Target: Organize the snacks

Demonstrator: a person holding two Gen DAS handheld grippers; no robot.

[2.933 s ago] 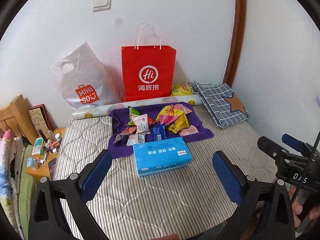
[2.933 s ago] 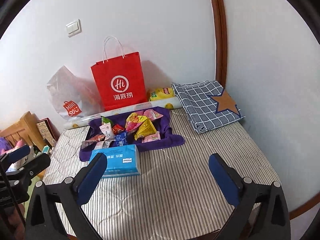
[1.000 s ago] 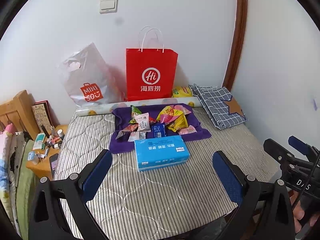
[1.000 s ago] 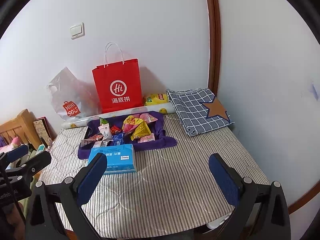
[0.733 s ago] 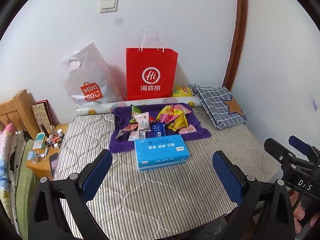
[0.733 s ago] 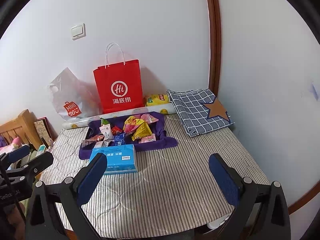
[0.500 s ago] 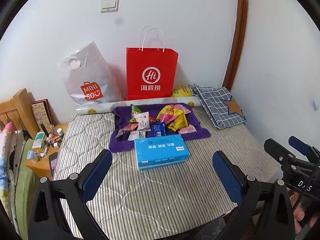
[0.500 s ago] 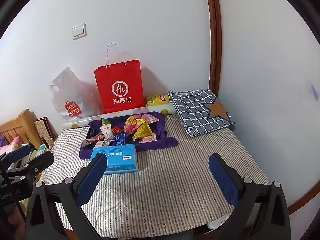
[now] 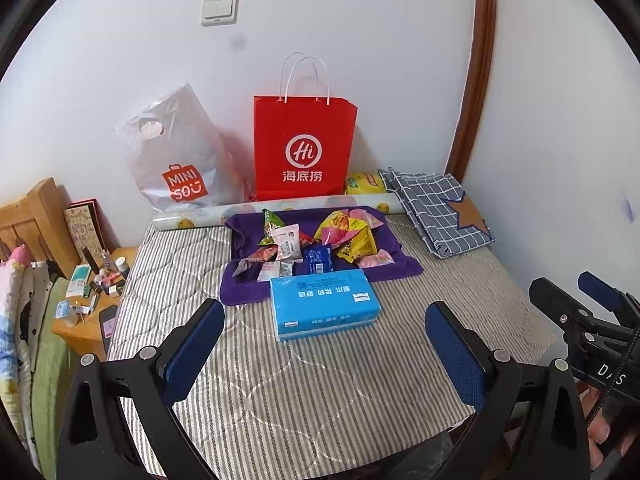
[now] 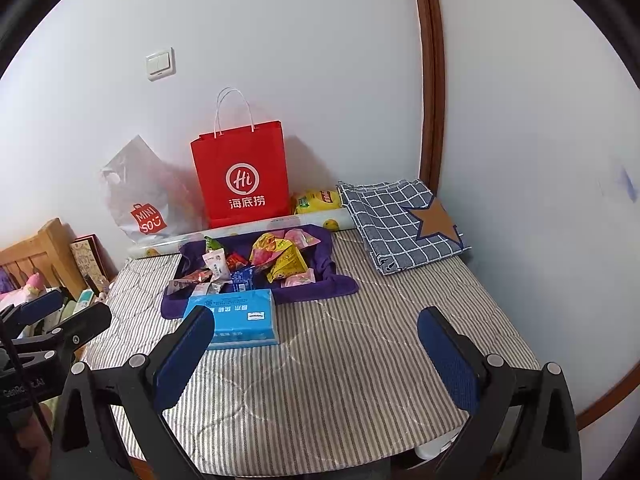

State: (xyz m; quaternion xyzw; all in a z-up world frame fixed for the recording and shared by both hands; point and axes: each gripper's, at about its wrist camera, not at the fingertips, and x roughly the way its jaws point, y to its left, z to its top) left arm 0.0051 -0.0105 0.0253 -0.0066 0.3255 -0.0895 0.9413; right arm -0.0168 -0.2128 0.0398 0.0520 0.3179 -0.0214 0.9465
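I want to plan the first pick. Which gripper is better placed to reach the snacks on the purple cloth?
Probably left. The left gripper faces the snacks and purple cloth almost straight ahead; from the right gripper they lie off to the left. Both are open and empty.

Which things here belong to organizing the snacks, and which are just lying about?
Job: snack packets on the purple cloth; both open grippers, left, right.

Lying about: blue tissue pack, red paper bag, checked fabric, bedside clutter.

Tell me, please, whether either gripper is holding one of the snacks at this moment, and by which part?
Nothing is held. The left gripper and right gripper are both open and empty, short of the snacks on the purple cloth.
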